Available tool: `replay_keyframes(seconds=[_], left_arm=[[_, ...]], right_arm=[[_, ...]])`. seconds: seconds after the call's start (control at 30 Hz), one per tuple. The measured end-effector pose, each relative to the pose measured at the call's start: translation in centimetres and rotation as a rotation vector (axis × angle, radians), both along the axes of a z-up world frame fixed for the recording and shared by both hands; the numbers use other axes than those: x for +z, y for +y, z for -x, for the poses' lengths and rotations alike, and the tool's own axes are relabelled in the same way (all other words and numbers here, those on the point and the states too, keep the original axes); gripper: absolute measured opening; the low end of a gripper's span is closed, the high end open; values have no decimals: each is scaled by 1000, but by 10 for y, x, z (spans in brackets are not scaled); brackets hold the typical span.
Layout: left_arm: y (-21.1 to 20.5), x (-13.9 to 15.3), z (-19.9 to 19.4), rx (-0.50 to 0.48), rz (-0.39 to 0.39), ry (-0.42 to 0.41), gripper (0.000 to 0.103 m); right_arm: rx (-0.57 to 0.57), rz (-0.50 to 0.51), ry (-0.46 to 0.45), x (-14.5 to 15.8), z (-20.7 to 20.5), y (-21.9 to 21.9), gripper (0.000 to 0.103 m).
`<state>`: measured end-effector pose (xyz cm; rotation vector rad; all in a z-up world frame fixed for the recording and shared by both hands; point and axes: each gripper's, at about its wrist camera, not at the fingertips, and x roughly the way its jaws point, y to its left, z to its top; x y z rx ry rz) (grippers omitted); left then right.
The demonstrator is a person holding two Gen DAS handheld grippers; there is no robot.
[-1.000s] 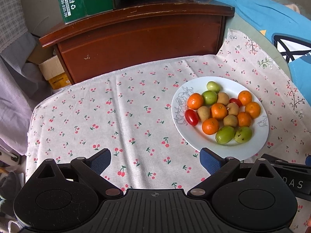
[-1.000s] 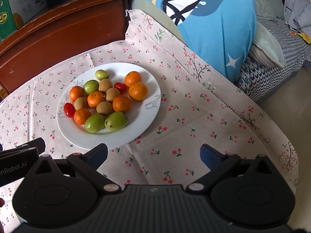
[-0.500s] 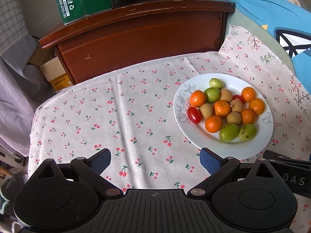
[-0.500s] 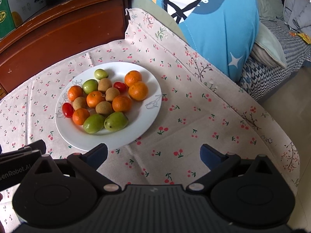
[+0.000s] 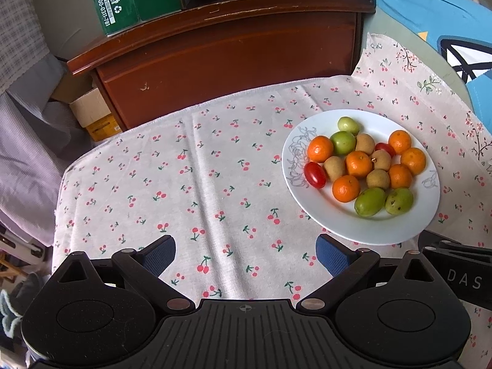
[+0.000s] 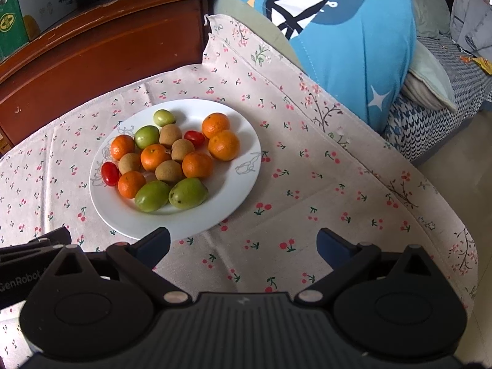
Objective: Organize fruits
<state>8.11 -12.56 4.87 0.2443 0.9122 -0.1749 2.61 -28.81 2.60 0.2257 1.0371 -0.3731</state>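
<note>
- The plate (image 5: 363,230) of fruit sits on the table's cherry-print cloth (image 5: 200,184), ahead and to the right of the left hand-held gripper (image 5: 246,253), ahead-left of the right hand-held gripper (image 6: 243,246).
- Both hand-held grippers hover with jaws spread wide, holding nothing.
- On the plate: oranges (image 6: 224,145), green fruits (image 6: 187,193), brown fruits (image 6: 169,171) and two red tomatoes (image 5: 315,175), clustered and touching.

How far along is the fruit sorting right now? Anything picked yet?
Nothing looks sorted yet: oranges, green fruits, brown fruits and cherry tomatoes all sit mixed on the white plate. Nothing is in hand: the left gripper and right gripper are both open and empty above the tablecloth. All the sorting is left; no fruit lies off the plate.
</note>
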Motion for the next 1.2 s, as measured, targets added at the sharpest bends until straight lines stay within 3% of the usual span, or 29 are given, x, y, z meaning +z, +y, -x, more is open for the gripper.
replay_keyframes(seconds=[0.37, 0.83, 1.2], left_arm=[[13, -5, 6, 26, -18, 21, 99], [46, -12, 32, 48, -24, 51, 99], [81, -11, 49, 111, 2, 51, 99]], right_arm=[[47, -9, -8, -5, 4, 9, 101], [140, -98, -12, -29, 25, 31, 101], [201, 19, -90, -45, 54, 70, 102]])
